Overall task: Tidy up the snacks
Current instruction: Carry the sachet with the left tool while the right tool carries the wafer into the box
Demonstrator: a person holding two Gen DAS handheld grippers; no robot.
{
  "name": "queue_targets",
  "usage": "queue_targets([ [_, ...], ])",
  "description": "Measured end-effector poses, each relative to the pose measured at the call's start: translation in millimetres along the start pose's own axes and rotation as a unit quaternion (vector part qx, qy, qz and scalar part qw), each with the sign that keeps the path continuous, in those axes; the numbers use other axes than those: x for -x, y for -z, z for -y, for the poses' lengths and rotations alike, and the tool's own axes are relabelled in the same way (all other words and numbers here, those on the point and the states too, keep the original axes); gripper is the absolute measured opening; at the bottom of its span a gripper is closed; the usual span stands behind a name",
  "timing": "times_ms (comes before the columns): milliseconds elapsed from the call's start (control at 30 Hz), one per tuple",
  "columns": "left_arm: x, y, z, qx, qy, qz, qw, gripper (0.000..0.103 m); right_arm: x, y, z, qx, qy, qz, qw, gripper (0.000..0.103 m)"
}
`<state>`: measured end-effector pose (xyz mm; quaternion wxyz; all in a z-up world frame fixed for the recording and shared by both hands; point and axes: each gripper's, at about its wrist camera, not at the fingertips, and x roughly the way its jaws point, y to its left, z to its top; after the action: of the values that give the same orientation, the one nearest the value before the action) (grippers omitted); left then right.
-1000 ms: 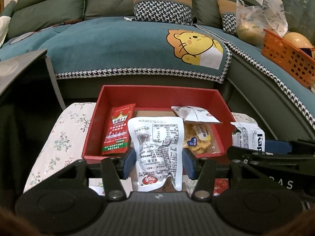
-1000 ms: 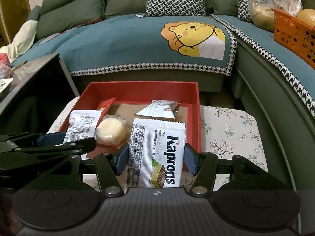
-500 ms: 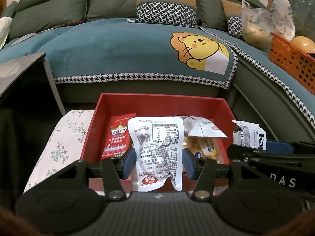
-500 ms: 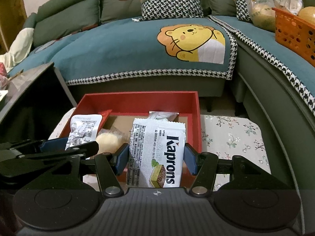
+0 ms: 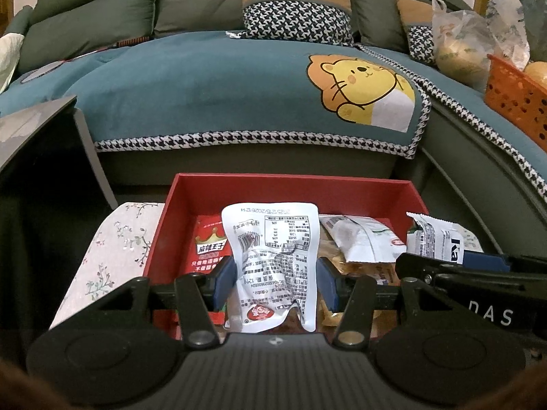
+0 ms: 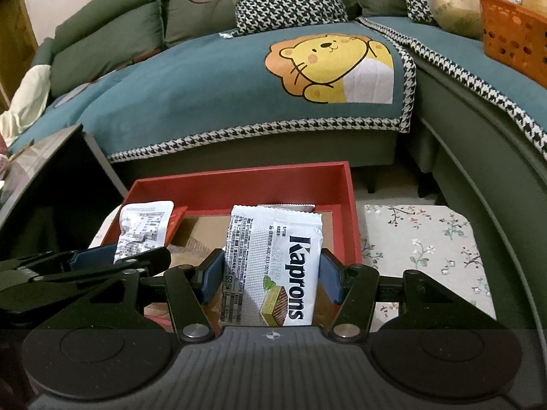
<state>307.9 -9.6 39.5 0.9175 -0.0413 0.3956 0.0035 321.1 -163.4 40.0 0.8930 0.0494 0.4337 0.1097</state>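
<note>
Sofa behind; only right view shows floral tabletop (image 6: 427,239) (both grippers pinching packets).

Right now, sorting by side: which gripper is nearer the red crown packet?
Left. The left gripper hangs right beside the red crown packet; the right gripper is across the box.

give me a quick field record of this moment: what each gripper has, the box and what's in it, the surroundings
left gripper: shut on white printed snack pouch, over the box
right gripper: shut on Kaprons wafer pack, over the box
container: red box on a floral tablecloth
in box: red crown-logo packet, white sachet, yellow snack pack under it
behind: teal sofa cover with lion print
far right: orange basket
</note>
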Motion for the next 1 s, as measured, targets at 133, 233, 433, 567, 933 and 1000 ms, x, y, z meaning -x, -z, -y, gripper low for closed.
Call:
queue_targets([
  [133, -7.1, -0.7, 0.3, -0.005, -0.006, -0.001, 1.0, 0.07, -8.0, -0.6, 1.9, -0.005, -0.002, -0.003, 1.0, 0.065],
  [233, -11.0, -1.4, 0.8, -0.008, -0.01, -0.002, 0.9999, 0.07, -12.8, -1.0, 3.0, -0.007, -0.003, -0.005, 1.0, 0.065],
  [433, -17.1, -1.6, 1.3, -0.009, -0.015, -0.004, 0.9998, 0.07, -18.2, -0.9, 3.8, -0.009, -0.004, -0.007, 1.0, 0.065],
  [567, -19.9, -0.9, 2.0, -0.009, -0.018, -0.005, 0.9998, 0.07, -20.9, -0.6, 3.6, -0.01, -0.003, -0.009, 1.0, 0.065],
  [933, -25.0, 0.0, 2.7, -0.009, -0.022, -0.008, 0.9997, 0.07, -25.3, 1.1, 3.2, -0.012, -0.002, -0.011, 1.0, 0.065],
  [1000, -26.6, 0.7, 2.7, -0.009, -0.023, -0.009, 0.9997, 0.07, -26.9, 1.1, 3.5, -0.012, -0.002, -0.013, 1.0, 0.066],
])
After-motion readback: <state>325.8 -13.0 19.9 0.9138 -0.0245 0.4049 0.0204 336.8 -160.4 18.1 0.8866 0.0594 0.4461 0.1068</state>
